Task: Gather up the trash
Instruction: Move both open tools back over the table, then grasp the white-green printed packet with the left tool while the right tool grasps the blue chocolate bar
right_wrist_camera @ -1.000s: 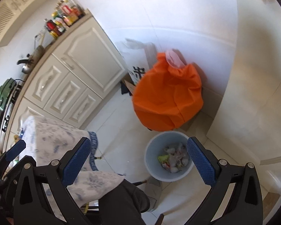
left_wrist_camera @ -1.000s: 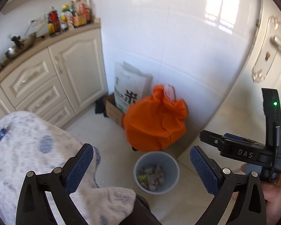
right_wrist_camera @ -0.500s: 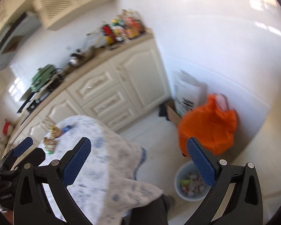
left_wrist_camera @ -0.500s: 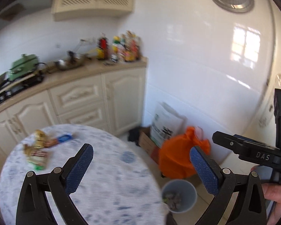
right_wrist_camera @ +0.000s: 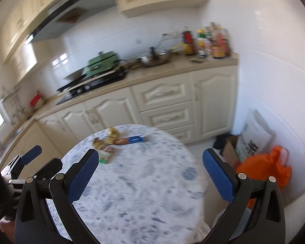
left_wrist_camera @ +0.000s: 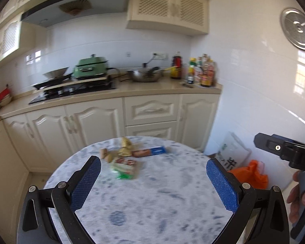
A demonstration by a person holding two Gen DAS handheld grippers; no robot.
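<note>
You have swung both views up from the floor bin to the round desk (left_wrist_camera: 152, 193), where the snack wrappers (left_wrist_camera: 124, 162) lie at its far side, left hand-held gripper (left_wrist_camera: 153, 180) and right hand-held gripper (right_wrist_camera: 150, 172) both spread empty, ready for another pick.

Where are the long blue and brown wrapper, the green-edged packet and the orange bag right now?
long blue and brown wrapper (left_wrist_camera: 150, 152), left wrist view, on its middle.
green-edged packet (left_wrist_camera: 124, 168), left wrist view, on its pale centre.
orange bag (right_wrist_camera: 262, 167), right wrist view, on its upper bulge beside the table.
</note>
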